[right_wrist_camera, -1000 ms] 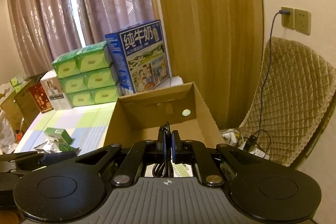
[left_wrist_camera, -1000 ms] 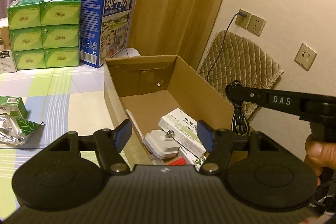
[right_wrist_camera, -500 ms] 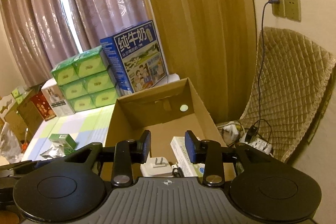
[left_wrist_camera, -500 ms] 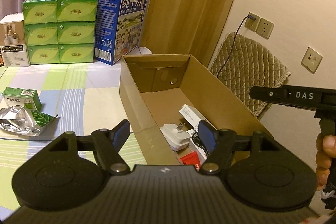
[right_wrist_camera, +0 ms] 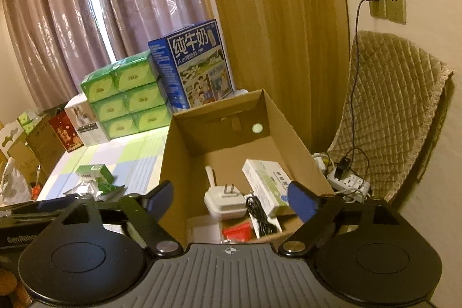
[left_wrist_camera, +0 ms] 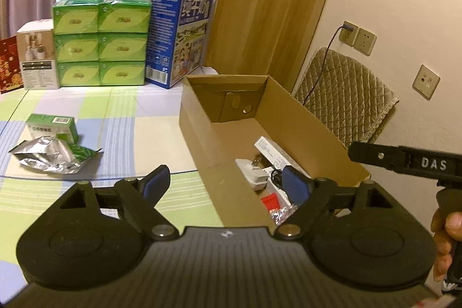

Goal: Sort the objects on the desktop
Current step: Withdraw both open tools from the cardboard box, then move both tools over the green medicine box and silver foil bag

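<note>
An open cardboard box (right_wrist_camera: pixel 288 134) (left_wrist_camera: pixel 199 134) stands on the checked tabletop. Inside lie a white charger plug (right_wrist_camera: pixel 225 199) (left_wrist_camera: pixel 254 171), a coiled black cable (right_wrist_camera: pixel 260 217), a white and green carton (right_wrist_camera: pixel 267 182) and a red packet (right_wrist_camera: pixel 236 230). On the table left of the box lie a small green box (left_wrist_camera: pixel 53 127) (right_wrist_camera: pixel 93 172) and a crumpled foil wrapper (left_wrist_camera: pixel 55 155). My right gripper (right_wrist_camera: pixel 231 199) is open and empty above the box's near end. My left gripper (left_wrist_camera: pixel 226 184) is open and empty over the box's left wall.
Stacked green tissue packs (left_wrist_camera: pixel 99 41), a blue milk carton case (left_wrist_camera: pixel 180 36) and small boxes (left_wrist_camera: pixel 36 59) line the table's far edge. A quilted chair (right_wrist_camera: pixel 395 117) and a power strip (right_wrist_camera: pixel 346 181) with cables lie right of the box. Curtains hang behind.
The right gripper opened and let the black cable drop into the box, then drew back. The left gripper pulled back and left, showing more of the table.
</note>
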### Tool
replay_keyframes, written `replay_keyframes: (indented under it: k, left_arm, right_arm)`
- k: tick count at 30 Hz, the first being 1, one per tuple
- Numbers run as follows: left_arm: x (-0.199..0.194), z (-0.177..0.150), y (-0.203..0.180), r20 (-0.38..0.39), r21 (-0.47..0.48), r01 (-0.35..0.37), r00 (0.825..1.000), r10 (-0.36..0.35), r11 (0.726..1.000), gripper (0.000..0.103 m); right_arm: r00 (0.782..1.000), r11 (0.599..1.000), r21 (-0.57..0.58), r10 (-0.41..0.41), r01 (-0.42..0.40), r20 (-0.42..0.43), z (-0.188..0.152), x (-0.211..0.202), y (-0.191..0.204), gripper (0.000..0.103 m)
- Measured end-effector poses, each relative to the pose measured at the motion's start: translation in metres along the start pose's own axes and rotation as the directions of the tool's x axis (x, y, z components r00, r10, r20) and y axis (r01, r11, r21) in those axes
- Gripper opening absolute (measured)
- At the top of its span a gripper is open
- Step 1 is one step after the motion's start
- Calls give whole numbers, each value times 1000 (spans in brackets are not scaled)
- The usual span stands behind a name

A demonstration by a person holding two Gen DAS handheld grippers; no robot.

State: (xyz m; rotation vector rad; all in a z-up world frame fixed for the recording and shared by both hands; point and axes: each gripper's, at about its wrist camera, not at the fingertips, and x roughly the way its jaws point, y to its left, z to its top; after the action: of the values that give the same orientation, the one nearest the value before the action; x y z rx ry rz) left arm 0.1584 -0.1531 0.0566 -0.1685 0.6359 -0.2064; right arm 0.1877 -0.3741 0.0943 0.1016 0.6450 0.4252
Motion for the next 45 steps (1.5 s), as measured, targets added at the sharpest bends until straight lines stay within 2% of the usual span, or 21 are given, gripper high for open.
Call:
replay_keyframes:
  k: [6, 11, 16, 26, 32, 38, 45]
  left_arm:
    - [-21, -7, 8, 10, -16, -27, 1000, 27, 1000, 94]
    - [-38, -14, 13, 31, -23, -63, 998, 63, 998, 102]
    - [-52, -17, 18, 41, -29, -104, 994, 105, 994, 102]
    - [-82, -27, 36, 67, -20, -160, 985, 161, 987, 102]
    - [-101, -40, 69, 52, -20, -227, 972, 228, 974, 102]
    - [-117, -46, 113, 34, -46, -282, 958, 284, 958, 102]
    - [-127, -42, 159, 20, 22, -329, 944, 329, 944, 102]
  right_arm:
    - [1000, 999, -39, -24, 24, -6, -9, -15, 12, 101]
    - [999, 997, -67, -39, 38, -20, -17, -23, 24, 101]
    - [999, 994, -101, -38, 35, -31, -25, -29, 36, 101]
    - [999, 992, -127, 14, -18, -30, -30, -33, 66, 101]
    - [997, 987, -138, 76, -79, -29, -31, -31, 93, 101]
    - [989, 969, -204, 132, -141, -60, -33, -17, 129, 101]
    - [980, 930, -311, 174, -197, -101, -32, 9, 168, 101]
